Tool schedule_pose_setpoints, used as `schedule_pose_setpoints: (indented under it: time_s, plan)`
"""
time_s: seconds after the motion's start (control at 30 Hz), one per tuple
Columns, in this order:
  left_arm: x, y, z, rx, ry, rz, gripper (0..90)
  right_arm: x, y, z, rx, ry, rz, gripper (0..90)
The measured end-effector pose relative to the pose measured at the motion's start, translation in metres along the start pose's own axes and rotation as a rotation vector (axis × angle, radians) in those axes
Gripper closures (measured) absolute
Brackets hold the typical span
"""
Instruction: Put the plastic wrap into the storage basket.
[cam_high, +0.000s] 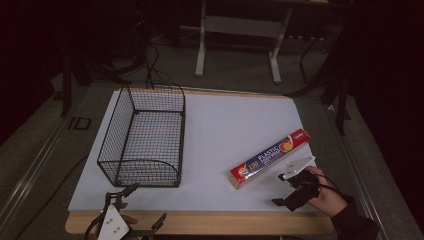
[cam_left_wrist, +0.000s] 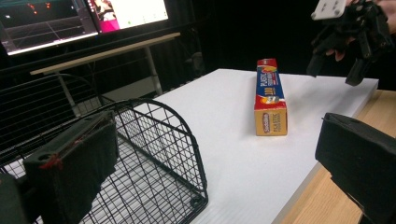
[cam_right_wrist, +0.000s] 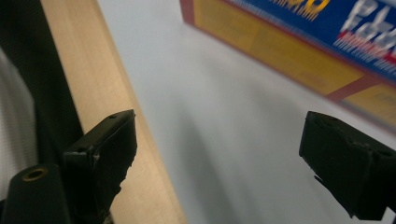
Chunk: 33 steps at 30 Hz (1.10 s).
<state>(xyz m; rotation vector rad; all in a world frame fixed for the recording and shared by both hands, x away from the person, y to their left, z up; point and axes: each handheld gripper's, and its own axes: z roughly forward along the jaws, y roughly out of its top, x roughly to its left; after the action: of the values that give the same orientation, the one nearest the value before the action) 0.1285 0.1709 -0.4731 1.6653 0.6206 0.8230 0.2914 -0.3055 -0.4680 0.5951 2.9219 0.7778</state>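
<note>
A long red, blue and yellow plastic wrap box lies slanted on the white tabletop, right of centre. My right gripper hovers just in front of it near the table's front edge, open and holding nothing. In the right gripper view its open gripper spans bare white surface, with the box just beyond the jaws. A black wire basket stands empty on the left. My left gripper is open at the front edge, just before the basket. The left gripper view shows the basket, the box and the right gripper.
The table has a wooden front rim. Behind it are a white-legged desk frame and cables on the floor. Lit monitors stand on a desk beyond the basket.
</note>
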Motion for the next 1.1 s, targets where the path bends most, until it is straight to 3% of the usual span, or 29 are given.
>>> schedule_pose_setpoints:
  time_s: [0.13, 0.27, 0.33, 0.4, 0.6, 0.67, 0.83, 0.93, 1.1]
  plan:
    - [0.000, 0.000, 0.000, 0.001, -0.003, -0.001, 0.0, -0.006, 0.000, 0.006, 0.054, 0.018, 0.021, 10.8]
    - [0.000, 0.000, 0.000, -0.001, -0.005, -0.005, 0.0, -0.007, 0.002, 0.007, 0.089, -0.021, -0.018, 10.8]
    - [0.000, 0.000, 0.000, -0.002, -0.005, -0.006, 0.1, -0.011, 0.004, 0.008, 0.128, -0.011, 0.002, 10.9]
    - [0.000, 0.000, 0.000, -0.004, -0.005, -0.007, 0.0, -0.013, 0.006, 0.008, 0.149, -0.032, -0.005, 13.0]
    - [0.000, 0.000, 0.000, -0.003, -0.008, -0.009, 0.0, -0.023, 0.012, 0.008, 0.230, -0.009, 0.020, 11.0]
    - [0.000, 0.000, 0.000, -0.005, -0.007, -0.010, 0.0, -0.026, 0.014, 0.009, 0.257, -0.036, 0.028, 10.6]
    - [0.000, 0.000, 0.000, -0.003, -0.006, -0.009, 0.0, -0.032, 0.018, 0.012, 0.316, -0.052, 0.041, 10.8]
    - [0.000, 0.000, 0.000, 0.003, 0.000, -0.003, 0.0, -0.035, 0.022, 0.009, 0.338, -0.088, -0.010, 12.3]
    - [0.000, -0.001, 0.000, 0.005, 0.000, -0.006, 0.0, -0.042, 0.032, 0.004, 0.341, -0.119, -0.057, 12.8]
